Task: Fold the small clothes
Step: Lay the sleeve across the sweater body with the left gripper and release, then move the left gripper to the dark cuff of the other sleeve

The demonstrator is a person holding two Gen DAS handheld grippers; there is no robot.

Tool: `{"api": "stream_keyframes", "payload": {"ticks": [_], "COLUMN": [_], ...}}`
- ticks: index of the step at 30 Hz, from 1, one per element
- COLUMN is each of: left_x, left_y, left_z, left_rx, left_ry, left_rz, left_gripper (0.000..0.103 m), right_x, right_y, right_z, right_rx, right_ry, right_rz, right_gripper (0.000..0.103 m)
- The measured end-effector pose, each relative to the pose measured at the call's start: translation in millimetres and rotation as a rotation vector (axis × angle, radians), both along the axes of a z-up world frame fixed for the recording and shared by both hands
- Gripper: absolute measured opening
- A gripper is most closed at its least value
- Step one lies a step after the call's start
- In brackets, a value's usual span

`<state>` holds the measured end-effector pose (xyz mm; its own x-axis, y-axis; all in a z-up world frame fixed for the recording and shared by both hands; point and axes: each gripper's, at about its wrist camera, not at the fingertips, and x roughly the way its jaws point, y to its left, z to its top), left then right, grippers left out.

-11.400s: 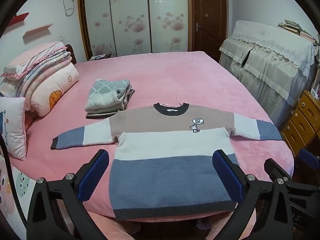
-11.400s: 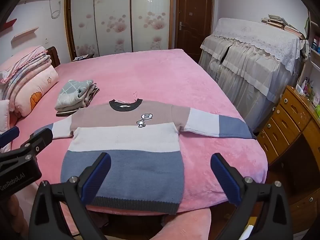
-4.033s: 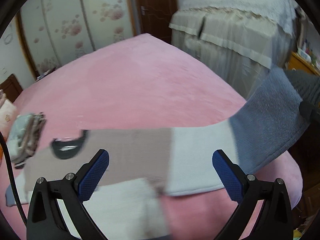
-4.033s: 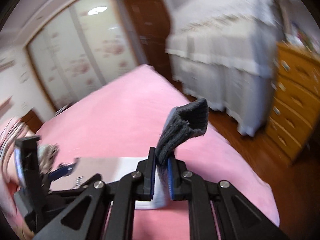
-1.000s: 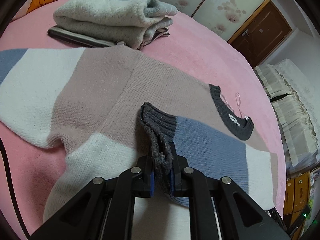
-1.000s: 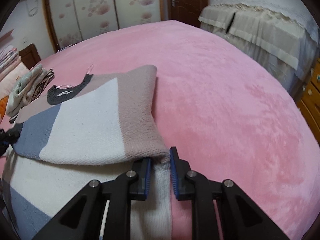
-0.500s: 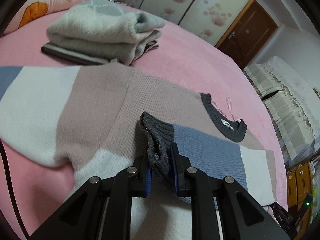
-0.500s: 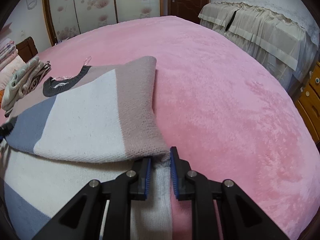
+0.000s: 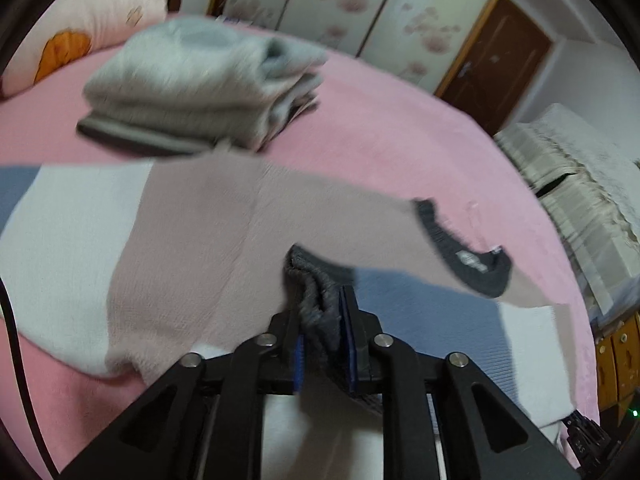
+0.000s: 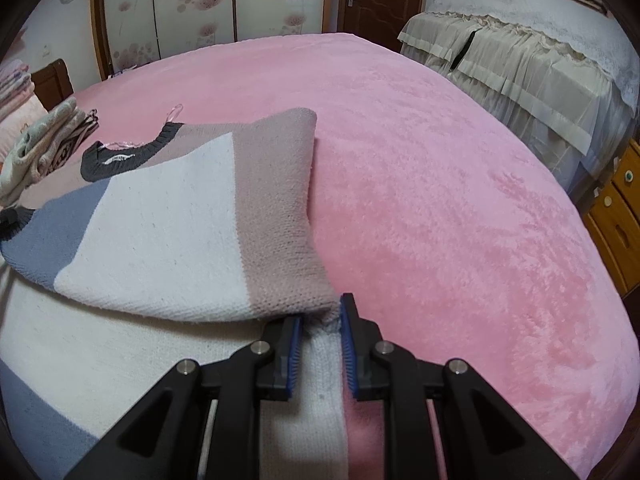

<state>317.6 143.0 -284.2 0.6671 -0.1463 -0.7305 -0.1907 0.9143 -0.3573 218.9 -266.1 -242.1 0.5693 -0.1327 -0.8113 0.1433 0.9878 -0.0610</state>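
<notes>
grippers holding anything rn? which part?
Both hold the striped sweater. Left gripper is shut on the dark ribbed cuff of the folded-over sleeve. Right gripper is shut on the sweater's side edge at the sleeve fold.

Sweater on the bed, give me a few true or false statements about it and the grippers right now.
1. The left gripper is shut on the sweater's dark cuff. True.
2. The right gripper is wide open above the bed. False: its jaws pinch the sweater at the fold by the armpit.
3. One sleeve lies folded across the sweater's body. True.
4. The folded pile sits on top of the sweater. False: it lies on the bed beyond it.
5. The collar is dark grey. True.
</notes>
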Motion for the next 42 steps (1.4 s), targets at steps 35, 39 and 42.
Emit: {"api": "stream_keyframes", "payload": {"ticks": [35, 39, 42], "left_x": [-151.7, -170.6, -185.2], "left_y": [-18.4, -5.3, 10.6], "left_z": [168.7, 179.0, 184.5], "left_rx": [0.149, 0.113, 0.072], "left_ry": [0.031, 0.021, 0.015], "left_rz": [-0.077, -0.036, -0.021], "left_gripper": [0.099, 0.102, 0.102], "right_x": [-100.6, -111.7, -118.0], "right_y": [107.8, 128.0, 145.8], "right_z": [134.7, 154.6, 167.3], "right_rx": [0.049, 0.054, 0.048], "right_ry": [-0.092, -0.128, -0.14], "right_rz": [0.217, 0.247, 0.269], "right_gripper": [0.04, 0.049, 0.049]}}
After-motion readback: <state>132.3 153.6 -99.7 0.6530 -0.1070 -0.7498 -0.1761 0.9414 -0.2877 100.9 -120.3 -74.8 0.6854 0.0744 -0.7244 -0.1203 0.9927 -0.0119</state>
